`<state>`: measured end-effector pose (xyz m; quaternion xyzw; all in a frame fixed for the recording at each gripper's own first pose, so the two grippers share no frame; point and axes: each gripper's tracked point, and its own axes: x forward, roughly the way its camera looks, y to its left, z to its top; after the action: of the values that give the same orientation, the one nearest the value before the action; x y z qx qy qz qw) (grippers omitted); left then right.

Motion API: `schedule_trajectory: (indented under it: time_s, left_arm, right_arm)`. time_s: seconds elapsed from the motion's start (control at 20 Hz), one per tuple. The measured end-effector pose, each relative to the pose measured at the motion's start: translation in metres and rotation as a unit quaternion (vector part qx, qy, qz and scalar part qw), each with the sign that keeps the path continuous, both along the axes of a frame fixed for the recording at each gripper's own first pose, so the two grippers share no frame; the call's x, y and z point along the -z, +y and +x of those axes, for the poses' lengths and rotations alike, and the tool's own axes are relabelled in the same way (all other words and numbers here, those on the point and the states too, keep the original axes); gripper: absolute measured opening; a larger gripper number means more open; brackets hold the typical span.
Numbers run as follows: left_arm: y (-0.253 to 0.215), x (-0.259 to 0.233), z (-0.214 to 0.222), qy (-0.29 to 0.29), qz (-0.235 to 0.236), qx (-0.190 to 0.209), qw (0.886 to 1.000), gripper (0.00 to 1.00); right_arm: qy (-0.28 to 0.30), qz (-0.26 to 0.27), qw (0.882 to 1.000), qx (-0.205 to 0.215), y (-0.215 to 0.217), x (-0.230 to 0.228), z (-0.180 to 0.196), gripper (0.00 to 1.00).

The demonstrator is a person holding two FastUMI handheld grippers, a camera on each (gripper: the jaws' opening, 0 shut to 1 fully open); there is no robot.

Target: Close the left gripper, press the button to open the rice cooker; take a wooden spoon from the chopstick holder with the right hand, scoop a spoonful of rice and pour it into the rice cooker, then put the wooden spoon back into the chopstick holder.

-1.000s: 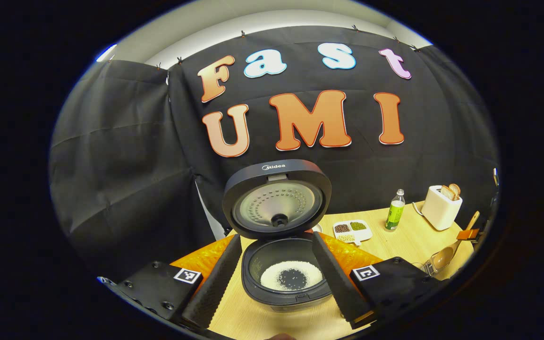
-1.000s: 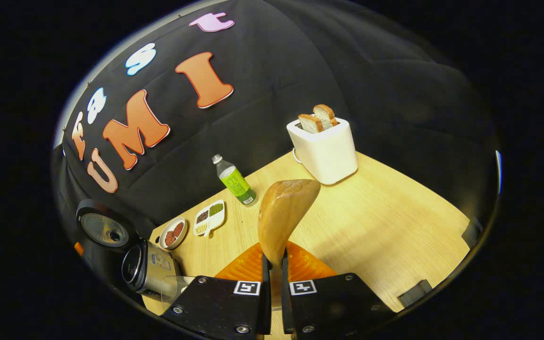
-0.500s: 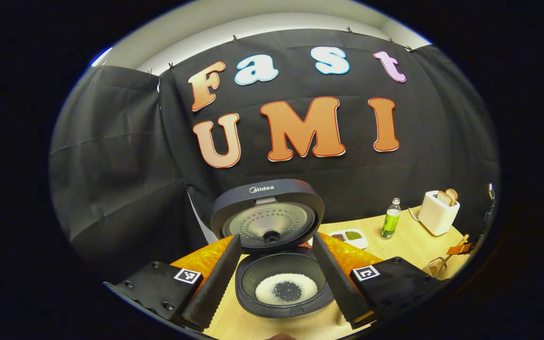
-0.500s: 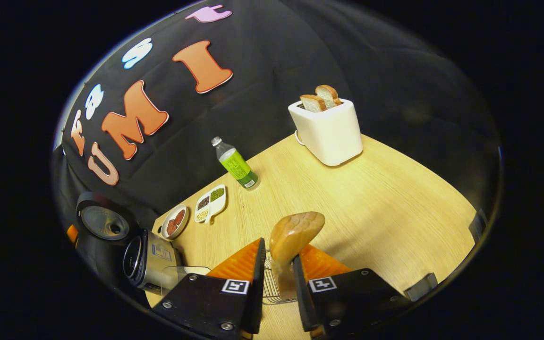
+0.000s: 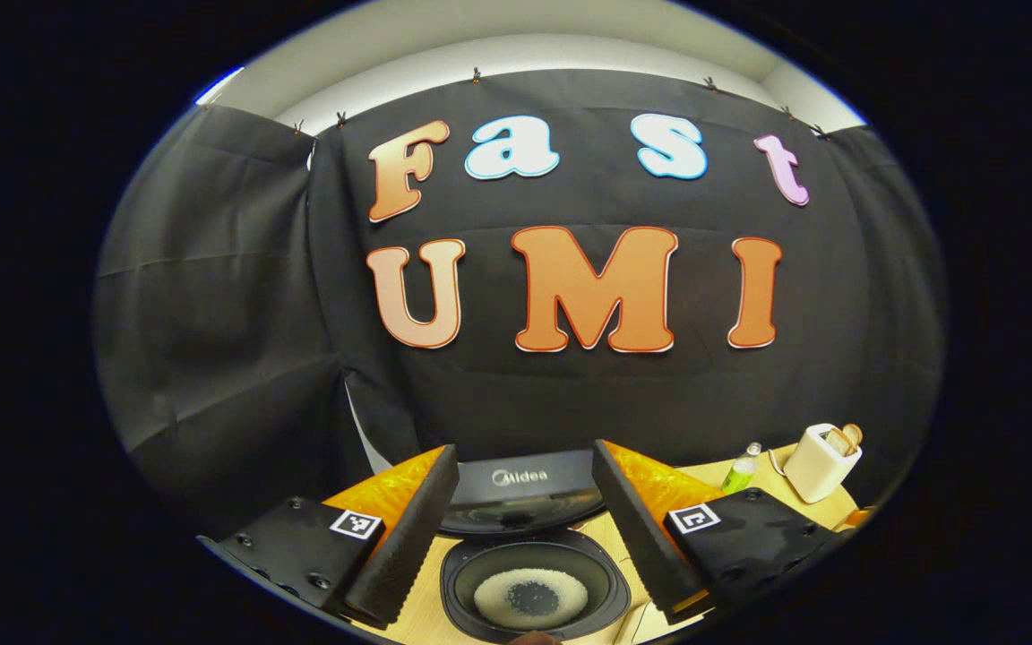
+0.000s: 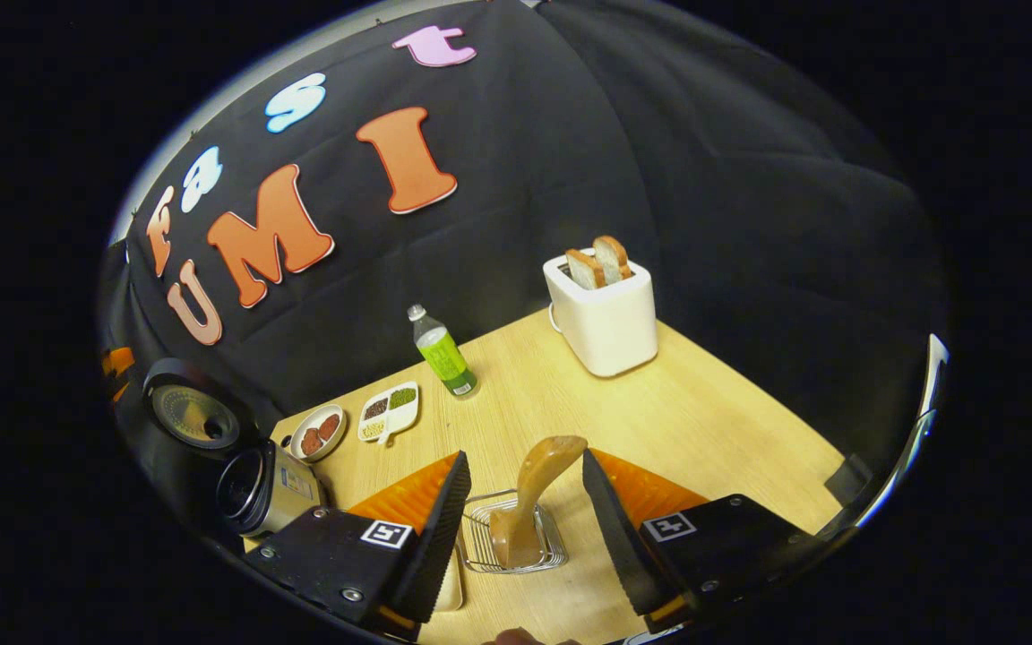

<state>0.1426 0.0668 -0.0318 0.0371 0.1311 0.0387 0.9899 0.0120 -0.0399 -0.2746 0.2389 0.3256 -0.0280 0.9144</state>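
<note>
Wooden spoon found standing handle-down in the wire chopstick holder on the table, its bowl uppermost and leaning toward the toaster. We note the right gripper with its jaws spread wide, one finger on either side of the holder and neither touching the spoon. Whether the fingers touch the wire frame we cannot tell.

We record the left gripper likewise with jaws wide apart and nothing between them. Below and beyond its fingers sits the rice cooker, lid raised. The inner pot carries a ring of white rice around a dark patch at the centre. In the right gripper view the same cooker appears at the far left of the table, lid up.

Other items observed on the table, in the right gripper view:
- a white toaster with two slices of bread standing in it, at the far edge near the black cloth;
- a green bottle, upright, well apart from the toaster;
- a white divided dish holding grains, just beside a small round bowl with dark red contents;
- a metal cylinder lying on its side, near the cooker
</note>
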Motion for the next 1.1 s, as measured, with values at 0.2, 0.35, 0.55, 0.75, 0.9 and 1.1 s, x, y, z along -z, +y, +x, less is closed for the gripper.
schedule_trajectory:
  time_s: [0.2,0.35,0.55,0.75,0.9,1.1]
  left_arm:
    - [0.01,0.015,0.034,0.048,-0.016,-0.011,0.999,0.99]
    - [0.014,0.031,0.053,0.083,-0.018,-0.007,0.996,0.98]
    - [0.017,0.06,0.061,0.13,-0.032,-0.013,0.991,0.94]
    - [0.01,0.074,0.047,0.173,-0.062,-0.011,0.983,0.94]
    - [0.003,0.094,0.027,0.222,-0.074,-0.011,0.972,0.99]
    - [-0.015,0.127,-0.012,0.317,-0.101,-0.001,0.943,0.97]
  right_arm:
    - [-0.04,-0.032,0.999,0.004,-0.016,-0.041,-0.003,0.81]
    - [-0.069,-0.044,0.997,0.006,-0.022,-0.064,-0.008,0.81]
    - [-0.102,-0.076,0.992,0.008,-0.031,-0.084,-0.017,0.81]
    - [-0.106,-0.088,0.99,0.005,-0.031,-0.092,-0.021,0.81]
    - [-0.105,-0.089,0.99,0.005,-0.03,-0.092,-0.02,0.81]
    - [-0.106,-0.09,0.99,-0.007,-0.021,-0.092,-0.013,0.81]
